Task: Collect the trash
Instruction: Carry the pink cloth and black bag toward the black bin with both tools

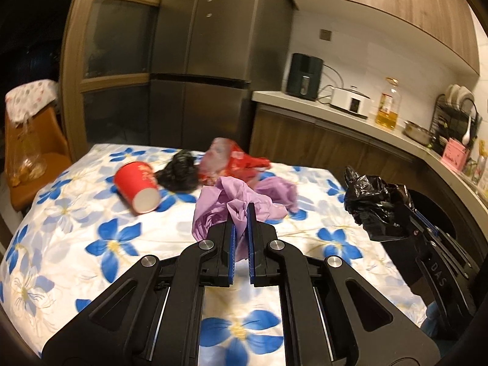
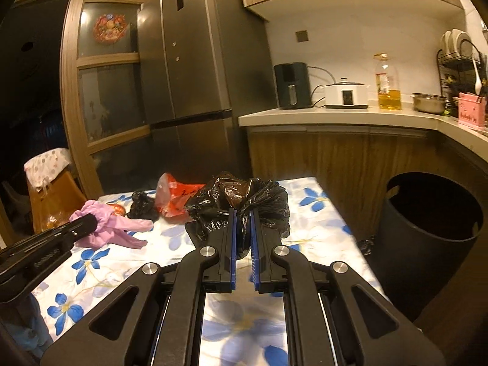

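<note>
My left gripper (image 1: 241, 210) is shut on a crumpled purple plastic bag (image 1: 241, 198) and holds it above the floral table; it also shows in the right wrist view (image 2: 113, 225). My right gripper (image 2: 243, 213) is shut on a crumpled black plastic bag (image 2: 241, 201), held over the table's right part; it shows at the right of the left wrist view (image 1: 375, 204). A red paper cup (image 1: 137, 186) lies on its side. A second black bag (image 1: 180, 170) and a red plastic bag (image 1: 231, 158) lie at the far side.
A dark round bin (image 2: 433, 222) stands open on the floor right of the table (image 1: 91, 235). A kitchen counter (image 2: 335, 117) with an air fryer, cooker, oil bottle and dish rack runs behind. A fridge (image 2: 195, 76) stands at the back, an orange chair (image 1: 33, 158) at the left.
</note>
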The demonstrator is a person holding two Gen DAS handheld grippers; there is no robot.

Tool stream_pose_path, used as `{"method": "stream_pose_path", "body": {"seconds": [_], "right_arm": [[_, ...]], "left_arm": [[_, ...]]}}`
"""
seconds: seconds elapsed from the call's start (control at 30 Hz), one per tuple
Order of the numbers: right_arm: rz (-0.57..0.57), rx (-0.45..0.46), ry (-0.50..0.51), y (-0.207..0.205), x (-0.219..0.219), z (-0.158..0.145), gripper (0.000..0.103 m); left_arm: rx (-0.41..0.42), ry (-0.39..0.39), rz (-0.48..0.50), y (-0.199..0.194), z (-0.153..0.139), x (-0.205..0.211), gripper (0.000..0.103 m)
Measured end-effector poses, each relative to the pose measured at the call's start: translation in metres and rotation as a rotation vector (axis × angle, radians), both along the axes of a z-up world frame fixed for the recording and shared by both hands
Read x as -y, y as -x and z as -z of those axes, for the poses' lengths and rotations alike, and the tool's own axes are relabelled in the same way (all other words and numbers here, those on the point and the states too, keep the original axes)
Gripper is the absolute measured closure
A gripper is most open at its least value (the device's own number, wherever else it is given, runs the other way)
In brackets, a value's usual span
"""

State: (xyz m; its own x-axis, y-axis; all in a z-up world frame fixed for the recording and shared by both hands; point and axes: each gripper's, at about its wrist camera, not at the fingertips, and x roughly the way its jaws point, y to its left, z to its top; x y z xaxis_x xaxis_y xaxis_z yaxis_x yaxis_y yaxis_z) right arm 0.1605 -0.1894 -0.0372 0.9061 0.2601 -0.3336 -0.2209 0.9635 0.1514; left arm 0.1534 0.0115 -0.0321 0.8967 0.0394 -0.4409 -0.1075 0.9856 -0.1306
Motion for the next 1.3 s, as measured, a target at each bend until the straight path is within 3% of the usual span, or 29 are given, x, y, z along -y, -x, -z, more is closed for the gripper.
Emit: {"method": "stream_pose_path", "body": {"seconds": [0.8,1.3], "right_arm": [[0.256,0.056,0.012,0.015,0.110,-0.015,0.094],[0.451,0.069,0.013,0.003,0.191,-0.018,0.094]], "left_arm": [[0.063,-0.085,0.254,-0.043,-0.023,0.141,0.097],[0.093,-0.087,0.418,-0.078,-0.026,0.236,0.097]]}}
